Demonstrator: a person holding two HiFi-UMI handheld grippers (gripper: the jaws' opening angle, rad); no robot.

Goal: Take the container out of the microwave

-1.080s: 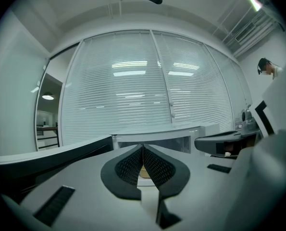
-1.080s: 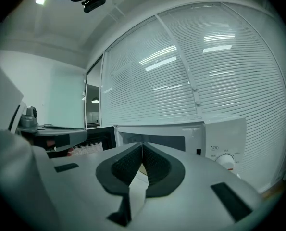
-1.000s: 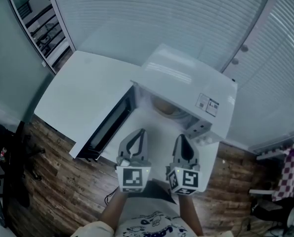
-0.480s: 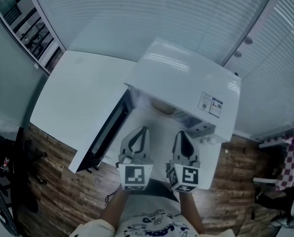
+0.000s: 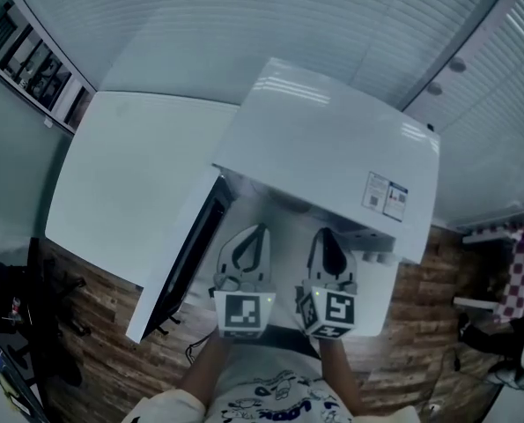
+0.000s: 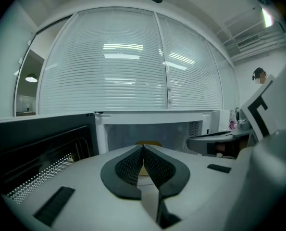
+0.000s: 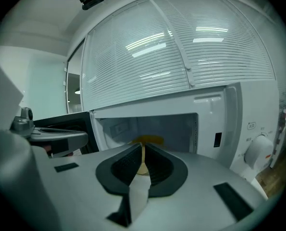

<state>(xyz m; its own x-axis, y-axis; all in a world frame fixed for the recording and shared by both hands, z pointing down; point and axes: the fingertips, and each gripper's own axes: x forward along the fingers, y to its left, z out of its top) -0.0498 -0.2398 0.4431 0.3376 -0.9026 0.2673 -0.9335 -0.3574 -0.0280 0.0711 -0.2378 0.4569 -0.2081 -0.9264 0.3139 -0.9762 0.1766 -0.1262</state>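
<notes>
Status: microwave (image 5: 332, 152) sits on a white table (image 5: 121, 174), with its door (image 5: 180, 258) swung wide to the left and the cavity facing the person. Inside the cavity, toward the back and on its floor, is the container (image 7: 149, 140) (yellowish, and low and round as far as I can tell; only its upper part shows above the jaws). The head view doesn't show it, because the microwave's top covers it. Just in front of the opening, the left gripper (image 5: 258, 231) and right gripper (image 5: 326, 234) hang side by side. Both point into the cavity, with a gap between them, and neither touches the container. On the left gripper the jaws are pressed together tip to tip with nothing between them. The right gripper is the same: jaws closed, empty, with the container visible beyond the tips rather than in them. Each gripper's marker cube (image 5: 241, 314) faces up toward the head camera, and the person's forearms come in from the bottom edge. A perforated mesh window (image 6: 42, 174) shows on the inside of the door in the left gripper view. To the right of the cavity is the control panel with a round knob (image 7: 259, 150). White blinds (image 5: 270, 16) fill the wall behind, and a wood floor (image 5: 94, 324) runs under the table's near edge.
</notes>
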